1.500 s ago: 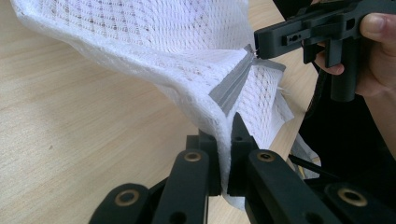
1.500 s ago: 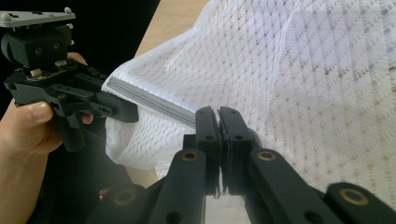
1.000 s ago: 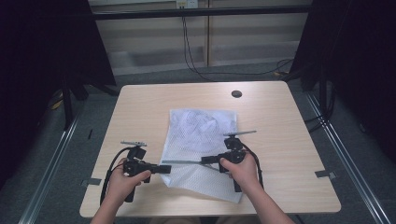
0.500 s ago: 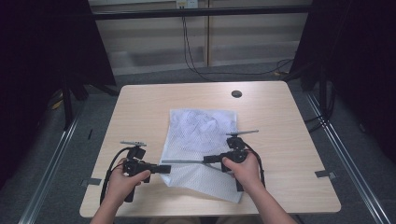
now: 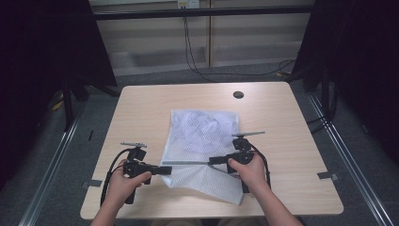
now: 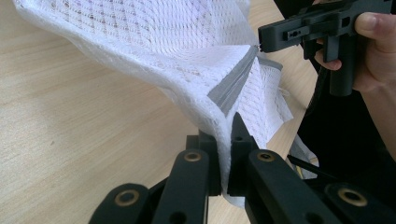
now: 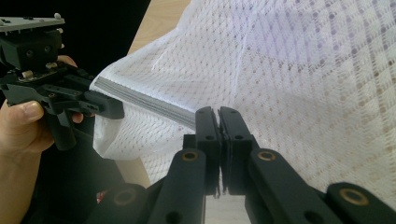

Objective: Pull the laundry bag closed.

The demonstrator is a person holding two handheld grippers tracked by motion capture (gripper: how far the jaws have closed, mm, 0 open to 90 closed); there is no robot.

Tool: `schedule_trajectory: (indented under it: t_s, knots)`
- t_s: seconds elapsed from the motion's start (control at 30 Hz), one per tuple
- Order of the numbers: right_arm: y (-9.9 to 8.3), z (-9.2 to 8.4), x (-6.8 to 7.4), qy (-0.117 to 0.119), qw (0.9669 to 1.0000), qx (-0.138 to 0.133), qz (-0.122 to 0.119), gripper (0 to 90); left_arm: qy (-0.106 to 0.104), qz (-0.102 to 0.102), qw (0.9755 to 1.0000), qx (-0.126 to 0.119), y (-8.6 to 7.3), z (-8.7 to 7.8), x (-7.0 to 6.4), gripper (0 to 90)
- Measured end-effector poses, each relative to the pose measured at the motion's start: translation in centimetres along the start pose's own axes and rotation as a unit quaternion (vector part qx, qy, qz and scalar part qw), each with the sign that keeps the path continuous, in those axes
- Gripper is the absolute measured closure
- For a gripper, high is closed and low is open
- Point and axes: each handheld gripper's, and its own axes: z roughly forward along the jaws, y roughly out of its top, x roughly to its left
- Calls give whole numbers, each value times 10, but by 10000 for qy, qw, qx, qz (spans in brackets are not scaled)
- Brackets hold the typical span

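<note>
A white mesh laundry bag (image 5: 203,136) lies on the light wooden table (image 5: 141,113), its near part lifted. A grey zipper strip (image 5: 186,163) runs taut between the two grippers. My left gripper (image 5: 165,170) is shut on the bag's mesh edge at the zipper's left end; in the left gripper view the white mesh bag (image 6: 187,56) and the grey zipper strip (image 6: 231,88) rise from between the jaws. My right gripper (image 5: 211,160) is shut on the zipper's right end; in the right gripper view the zipper strip (image 7: 144,102) runs from its jaws to the left gripper (image 7: 116,109).
A small dark round disc (image 5: 238,94) sits near the table's far right edge. Bare tabletop lies left and right of the bag. Dark curtains and metal floor rails flank the table; cables hang behind it.
</note>
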Motion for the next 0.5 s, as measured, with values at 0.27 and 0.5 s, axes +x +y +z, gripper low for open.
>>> schedule_trajectory:
  t_s: [0.27, 0.5]
  knots:
    - [0, 0, -1, -17, 10000, 7, 7, 872, -12, 8, 10000, 30, 0, 0, 0, 886]
    - [1, -1, -3, -16, 10000, 31, 27, 872, -14, 7, 10000, 22, 0, 0, 0, 886]
